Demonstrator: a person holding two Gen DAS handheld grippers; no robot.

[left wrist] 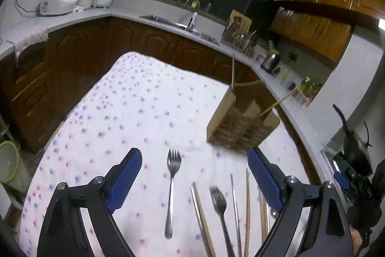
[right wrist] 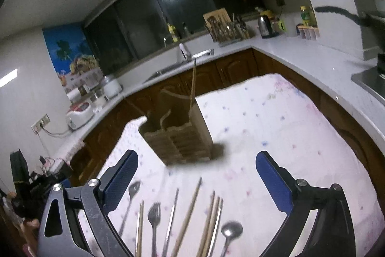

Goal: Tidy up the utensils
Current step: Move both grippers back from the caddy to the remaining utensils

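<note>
On the dotted tablecloth a metal fork lies between the blue pads of my left gripper, which is open and touches nothing. To its right lie a second fork and several wooden and metal chopsticks. A wooden utensil holder stands beyond them with two chopsticks sticking out. In the right wrist view my right gripper is open over a row of chopsticks, a fork and a spoon. The holder stands just ahead of it.
A white counter with a sink, a rice cooker, a kettle and a dish rack wraps around the table. Brown cabinets stand below it. The table edge drops off at the right.
</note>
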